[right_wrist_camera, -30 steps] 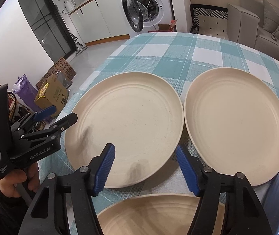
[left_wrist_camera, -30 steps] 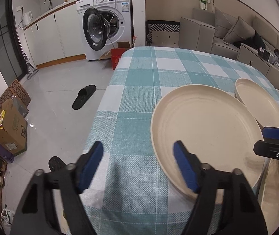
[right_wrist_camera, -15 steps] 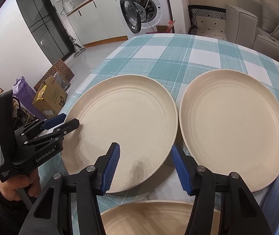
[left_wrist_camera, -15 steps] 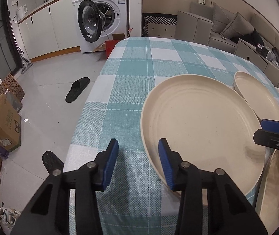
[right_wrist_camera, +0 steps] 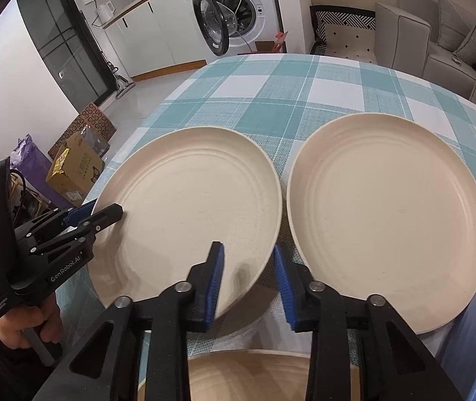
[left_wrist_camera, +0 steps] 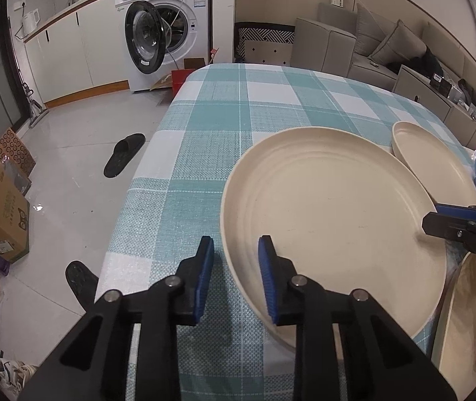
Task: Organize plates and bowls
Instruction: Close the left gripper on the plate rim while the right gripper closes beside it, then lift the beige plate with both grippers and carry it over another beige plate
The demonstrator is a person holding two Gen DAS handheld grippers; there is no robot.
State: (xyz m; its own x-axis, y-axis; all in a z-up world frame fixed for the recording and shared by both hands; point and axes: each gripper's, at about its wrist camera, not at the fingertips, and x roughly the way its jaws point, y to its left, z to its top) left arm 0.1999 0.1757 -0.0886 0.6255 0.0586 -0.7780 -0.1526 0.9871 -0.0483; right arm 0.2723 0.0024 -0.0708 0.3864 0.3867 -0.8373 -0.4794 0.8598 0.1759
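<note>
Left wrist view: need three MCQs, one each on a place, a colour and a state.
1. Where does the black slipper lie?
A. on the pale tiled floor
B. on a plate
C. on the sofa

2. The checked tablecloth is white and:
A. red
B. teal
C. yellow

3. The round door of the white washing machine is:
A. shut
B. missing
C. open

Key: 1 A, it lies on the floor left of the tablecloth's edge; 2 B, teal squares alternate with white; 3 C, the door swings out from the machine's front.

left tool (left_wrist_camera: 234,267) jaws just closing, right tool (right_wrist_camera: 248,275) too, both angled downward
</note>
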